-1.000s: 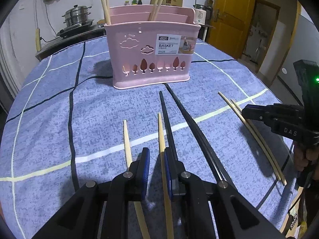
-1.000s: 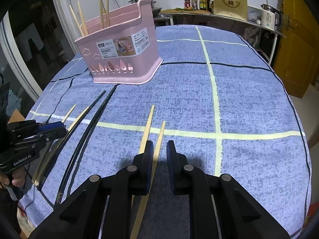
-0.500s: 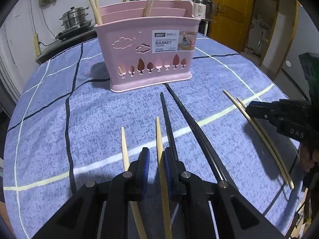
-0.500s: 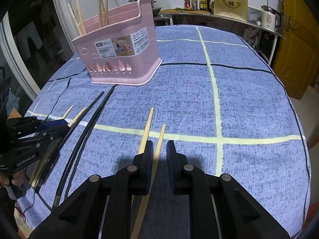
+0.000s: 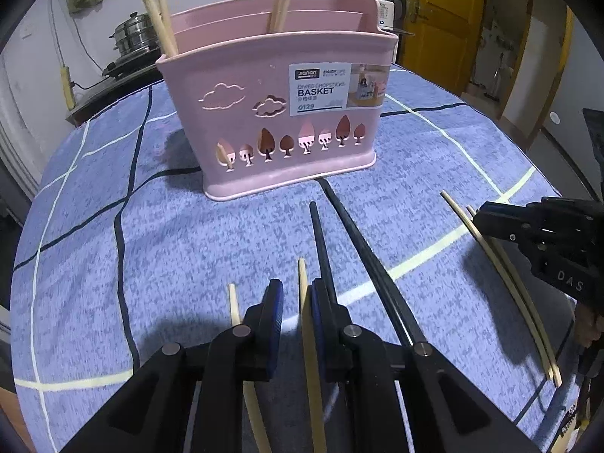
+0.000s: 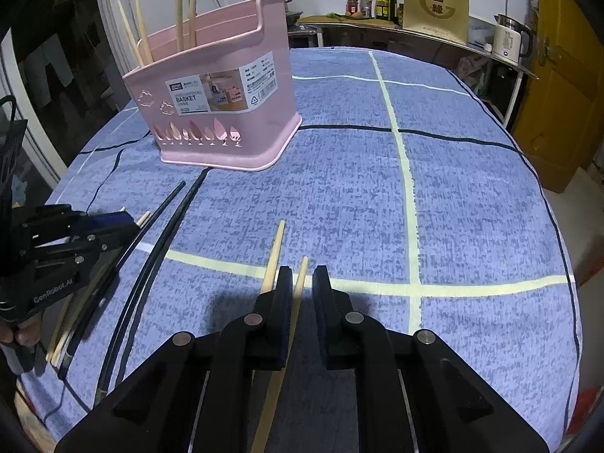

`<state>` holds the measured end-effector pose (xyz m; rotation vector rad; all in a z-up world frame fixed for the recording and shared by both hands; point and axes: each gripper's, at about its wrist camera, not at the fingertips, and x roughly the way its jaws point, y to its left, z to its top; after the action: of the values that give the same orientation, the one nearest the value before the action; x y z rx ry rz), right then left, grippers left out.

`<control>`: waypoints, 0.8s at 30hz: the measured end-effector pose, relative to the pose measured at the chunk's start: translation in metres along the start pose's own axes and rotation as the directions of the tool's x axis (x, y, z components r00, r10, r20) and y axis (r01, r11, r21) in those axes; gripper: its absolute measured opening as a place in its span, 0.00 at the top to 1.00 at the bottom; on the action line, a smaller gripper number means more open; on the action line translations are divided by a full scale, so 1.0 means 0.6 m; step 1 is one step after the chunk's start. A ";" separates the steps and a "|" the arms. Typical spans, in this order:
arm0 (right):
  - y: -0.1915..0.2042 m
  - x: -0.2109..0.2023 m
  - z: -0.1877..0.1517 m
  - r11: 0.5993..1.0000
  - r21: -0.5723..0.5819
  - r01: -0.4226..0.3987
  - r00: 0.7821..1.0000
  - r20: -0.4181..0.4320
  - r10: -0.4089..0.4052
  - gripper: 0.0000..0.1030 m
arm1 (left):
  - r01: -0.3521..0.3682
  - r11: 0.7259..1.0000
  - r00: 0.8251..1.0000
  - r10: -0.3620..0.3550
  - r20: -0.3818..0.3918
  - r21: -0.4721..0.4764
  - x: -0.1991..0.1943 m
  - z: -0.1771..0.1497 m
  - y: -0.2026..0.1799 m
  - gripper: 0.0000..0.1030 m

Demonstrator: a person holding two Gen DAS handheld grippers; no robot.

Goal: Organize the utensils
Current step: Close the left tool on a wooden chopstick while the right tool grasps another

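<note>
A pink chopstick basket [image 5: 279, 113] stands on the blue tablecloth and holds several wooden chopsticks; it also shows in the right wrist view [image 6: 215, 102]. My left gripper [image 5: 296, 302] is narrowly open astride a wooden chopstick [image 5: 304, 302] lying on the cloth; a second wooden chopstick [image 5: 234, 304] lies just left of it. Two black chopsticks [image 5: 358, 241] lie to its right. My right gripper [image 6: 302, 290] is narrowly open astride a wooden chopstick [image 6: 301, 279], with another wooden chopstick [image 6: 273, 253] just left of it. Neither chopstick is visibly lifted.
The round table's edge [image 6: 558, 234] curves close on the right. A counter [image 6: 396, 30] with bottles, a kettle and a gold box stands behind. A steel pot [image 5: 130, 37] sits on a stove at the back left. Each gripper shows in the other's view [image 5: 547, 241] [image 6: 56, 249].
My left gripper has moved forward toward the basket along the wooden chopstick. My right gripper has moved forward slightly along its chopstick. Jaw gaps look unchanged.
</note>
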<state>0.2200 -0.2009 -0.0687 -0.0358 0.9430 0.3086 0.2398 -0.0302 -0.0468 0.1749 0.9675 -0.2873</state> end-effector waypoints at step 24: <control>-0.003 -0.044 0.020 1.000 -0.001 -0.026 0.997 0.072 0.026 0.94 | 0.014 1.000 0.998 -0.014 0.059 0.002 -0.052 0.022 0.003 0.95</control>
<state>0.2156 -0.2072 -0.0408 -0.0125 0.8725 0.3315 0.2341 -0.0273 -0.0133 0.1606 0.9102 -0.3045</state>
